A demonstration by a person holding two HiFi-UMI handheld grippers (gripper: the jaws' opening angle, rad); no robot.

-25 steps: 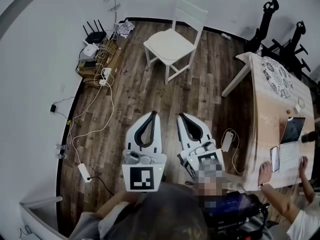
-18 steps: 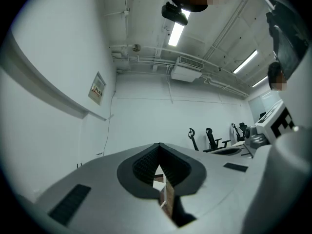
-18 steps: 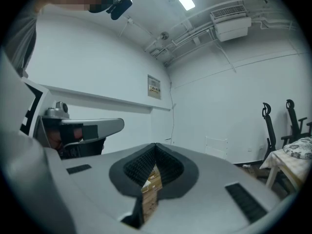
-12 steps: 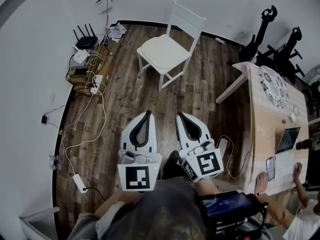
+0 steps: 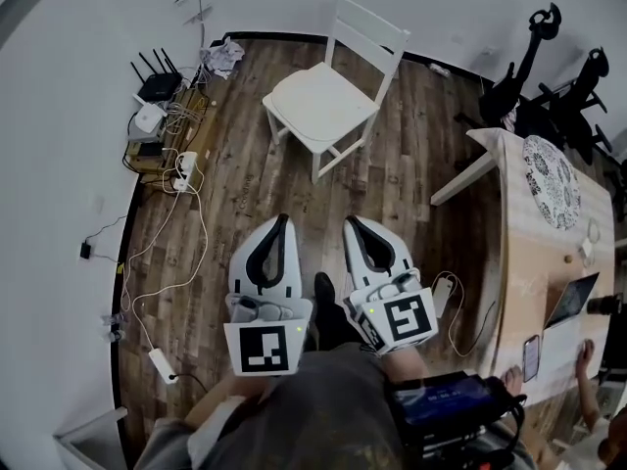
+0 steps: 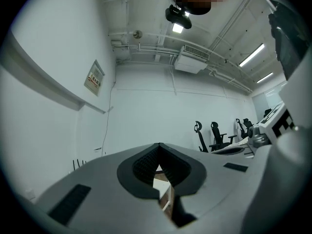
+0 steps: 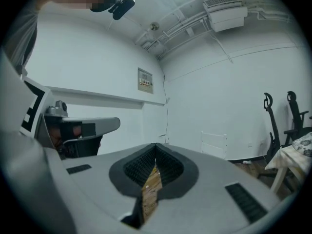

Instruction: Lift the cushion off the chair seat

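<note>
Two grippers, left (image 5: 281, 221) and right (image 5: 351, 225), side by side above the wood floor (image 5: 411, 164), each with jaws pressed together and empty, pale cream square cushion (image 5: 321, 101) flat on the white chair (image 5: 370, 37) seat, well apart from both

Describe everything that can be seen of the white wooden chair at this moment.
The white wooden chair stands upright on the dark plank floor close to the white wall, turned at an angle to it. It has an open slatted back and straight legs. What looks like a pale flat cushion covers its seat. Nothing else touches it; the left hand-held gripper and right hand-held gripper are well short of it.
</note>
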